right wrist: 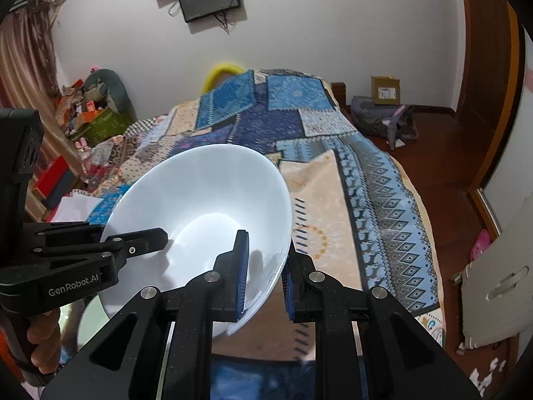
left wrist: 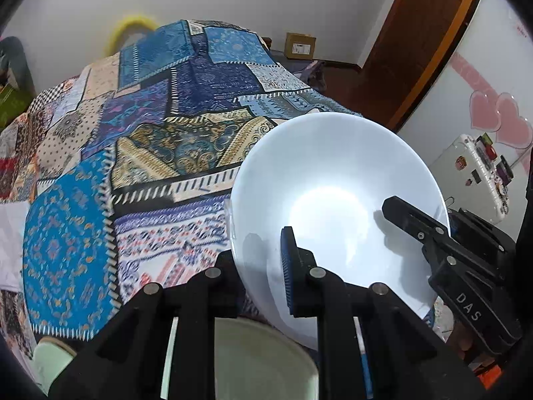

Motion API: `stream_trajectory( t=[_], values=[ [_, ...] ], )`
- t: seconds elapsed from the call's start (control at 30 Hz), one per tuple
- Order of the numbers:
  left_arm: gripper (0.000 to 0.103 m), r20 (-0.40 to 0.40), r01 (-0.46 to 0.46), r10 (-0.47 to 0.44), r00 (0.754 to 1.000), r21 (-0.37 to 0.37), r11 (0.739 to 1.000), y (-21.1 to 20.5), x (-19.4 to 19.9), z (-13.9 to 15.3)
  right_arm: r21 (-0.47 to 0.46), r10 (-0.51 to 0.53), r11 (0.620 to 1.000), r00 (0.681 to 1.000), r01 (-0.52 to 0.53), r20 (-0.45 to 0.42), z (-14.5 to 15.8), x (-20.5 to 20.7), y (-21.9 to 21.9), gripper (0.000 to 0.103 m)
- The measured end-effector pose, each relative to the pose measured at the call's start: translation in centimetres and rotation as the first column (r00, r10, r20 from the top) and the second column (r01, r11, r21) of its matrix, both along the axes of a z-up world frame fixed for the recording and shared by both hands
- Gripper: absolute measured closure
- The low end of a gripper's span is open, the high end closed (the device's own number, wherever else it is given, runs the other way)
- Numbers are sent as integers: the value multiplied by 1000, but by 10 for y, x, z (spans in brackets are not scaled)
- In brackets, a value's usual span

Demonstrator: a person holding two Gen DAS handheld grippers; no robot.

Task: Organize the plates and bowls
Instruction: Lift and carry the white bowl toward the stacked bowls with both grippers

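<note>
Both grippers are clamping 1 white bowl (left wrist: 336,200) by opposite sides of its rim, holding it tilted in the air above a bed spread with a patchwork quilt (left wrist: 150,140).

In the left wrist view, the left gripper (left wrist: 260,263) is closing its jaws on the near-left rim, 1 blue ribbed pad (left wrist: 287,266) pressing the inner wall while the other finger is sitting outside, mostly hidden behind the bowl. The right gripper (left wrist: 396,206) is reaching in from the right, 1 black finger lying over the inner wall, its partner hidden behind the rim.

In the right wrist view, the right gripper (right wrist: 263,273) is pinching the bowl's (right wrist: 206,193) near-right rim between 2 blue pads, and the left gripper (right wrist: 160,236) is coming in from the left, with a hand (right wrist: 41,343) partly showing on its handle at the frame edge.

Beneath the left gripper, a pale green bowl (left wrist: 260,360) is sitting largely covered by the black finger frames; a second pale green piece at the lower left is cut off, and what it is cannot be told.

The white bowl is looking smooth, glossy and deep, with a round flat base catching a bright glare. The quilt is showing blue, beige and navy printed patches. The gripper bodies are matte black with silver pins.
</note>
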State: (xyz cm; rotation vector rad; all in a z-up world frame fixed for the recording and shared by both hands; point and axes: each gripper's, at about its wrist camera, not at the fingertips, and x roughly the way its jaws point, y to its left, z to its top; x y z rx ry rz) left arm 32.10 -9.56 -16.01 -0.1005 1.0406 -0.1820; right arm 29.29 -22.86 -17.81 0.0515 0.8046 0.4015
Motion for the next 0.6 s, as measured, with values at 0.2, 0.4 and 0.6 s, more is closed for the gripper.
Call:
stream_trajectory(
  t=[0.2, 0.4, 0.6],
  values=[
    [85, 37, -31, 30, 999, 14, 999, 18, -31, 21, 3, 30, 1000, 999, -30, 28, 12, -19, 17, 86],
    [85, 67, -73, 72, 995, 20, 997, 39, -63, 36, 11, 66, 998, 997, -66, 47, 22, -34, 40, 86],
    [85, 80, -121, 121, 989, -3, 993, 69, -91, 46, 14, 111, 994, 992, -112, 61, 27, -52, 65, 86]
  ],
)
